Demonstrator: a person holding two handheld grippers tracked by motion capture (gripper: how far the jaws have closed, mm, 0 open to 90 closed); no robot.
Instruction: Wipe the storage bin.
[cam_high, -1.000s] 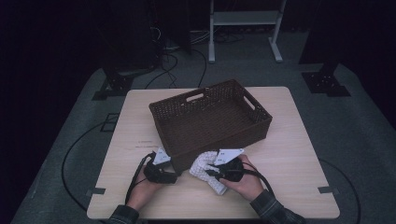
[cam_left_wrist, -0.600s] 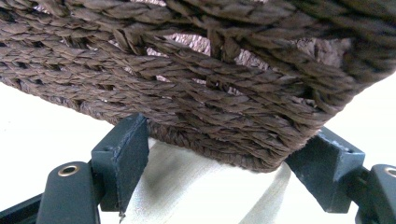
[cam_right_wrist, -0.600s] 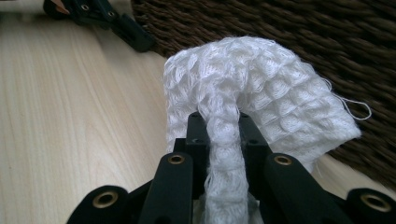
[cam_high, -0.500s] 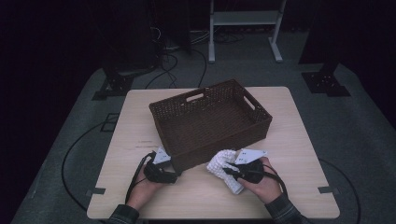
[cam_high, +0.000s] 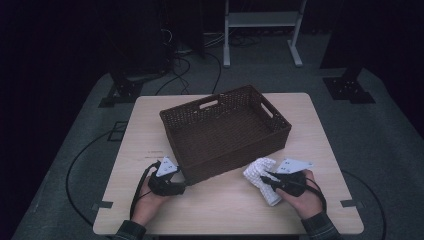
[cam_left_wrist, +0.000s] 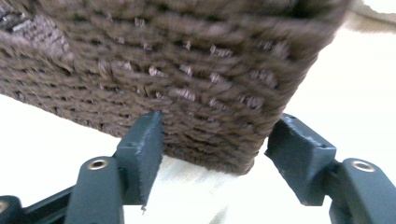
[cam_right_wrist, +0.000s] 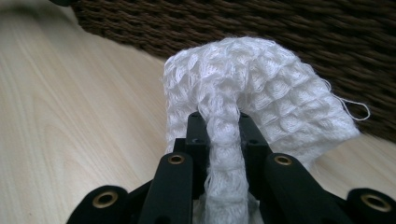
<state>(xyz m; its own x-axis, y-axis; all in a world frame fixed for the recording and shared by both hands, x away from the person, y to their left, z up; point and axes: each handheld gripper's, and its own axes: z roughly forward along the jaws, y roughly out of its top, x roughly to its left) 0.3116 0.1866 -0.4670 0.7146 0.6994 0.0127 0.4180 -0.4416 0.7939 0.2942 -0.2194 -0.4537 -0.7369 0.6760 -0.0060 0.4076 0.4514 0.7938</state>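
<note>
The right gripper (cam_right_wrist: 218, 122) pinches a fold of the white waffle-weave cloth (cam_right_wrist: 261, 88), holding it bunched just in front of the brown wicker basket (cam_high: 225, 130), likely to lift it in. The left gripper (cam_left_wrist: 219, 140), jaws apart and just closing, straddles the basket's near corner, seemingly to steady it.

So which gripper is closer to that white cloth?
Right. The right gripper is clamped on the white cloth; the left gripper sits across at the basket's near corner.

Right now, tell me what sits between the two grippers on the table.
In the high view, bare tabletop and the basket's near corner lie between the left gripper and right gripper.
</note>
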